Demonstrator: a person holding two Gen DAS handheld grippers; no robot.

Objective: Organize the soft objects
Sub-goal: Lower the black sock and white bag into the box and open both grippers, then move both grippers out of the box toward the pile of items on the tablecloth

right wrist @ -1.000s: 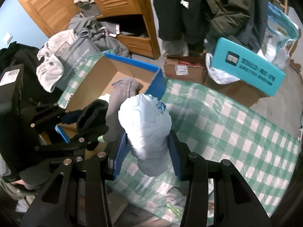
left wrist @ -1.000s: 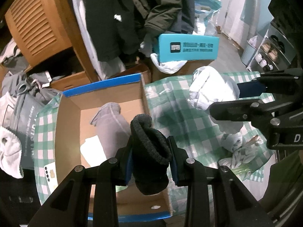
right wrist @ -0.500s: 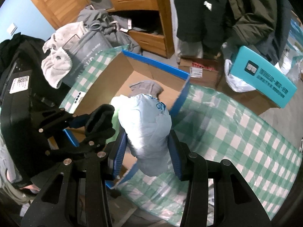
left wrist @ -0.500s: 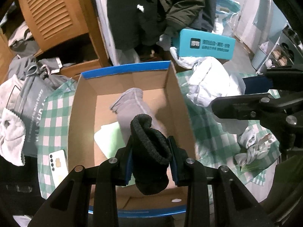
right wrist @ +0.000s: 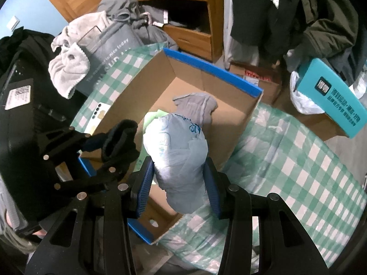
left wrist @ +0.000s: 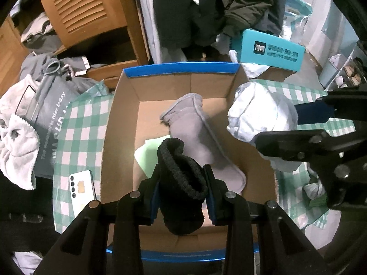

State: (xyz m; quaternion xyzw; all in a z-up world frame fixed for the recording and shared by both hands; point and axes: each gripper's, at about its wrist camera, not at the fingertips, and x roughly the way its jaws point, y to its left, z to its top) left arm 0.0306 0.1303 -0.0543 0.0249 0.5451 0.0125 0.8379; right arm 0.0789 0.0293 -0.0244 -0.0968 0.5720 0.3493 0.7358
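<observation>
My left gripper [left wrist: 182, 183] is shut on a black knitted sock [left wrist: 181, 190] and holds it above the near part of an open cardboard box with blue rims [left wrist: 181, 67]. A grey sock [left wrist: 197, 137] and a pale green cloth [left wrist: 146, 153] lie in the box. My right gripper [right wrist: 177, 181] is shut on a crumpled pale blue plastic bag [right wrist: 176, 144] above the box's right wall [right wrist: 231, 123]. The left gripper with the black sock [right wrist: 119, 142] shows at the left in the right wrist view. The bag [left wrist: 259, 116] shows in the left wrist view.
The box stands on a green checked tablecloth [right wrist: 298, 160]. A white phone [left wrist: 82, 189] lies left of the box. A grey bag with a pale towel [left wrist: 16, 142] is at the left. A teal box [left wrist: 270, 50], hanging dark coats [left wrist: 206, 6] and a wooden cabinet [left wrist: 84, 11] are behind.
Both grippers have moved left with their loads. The black sock now hangs over the box's inside and the plastic bag has come over the box's right wall.
</observation>
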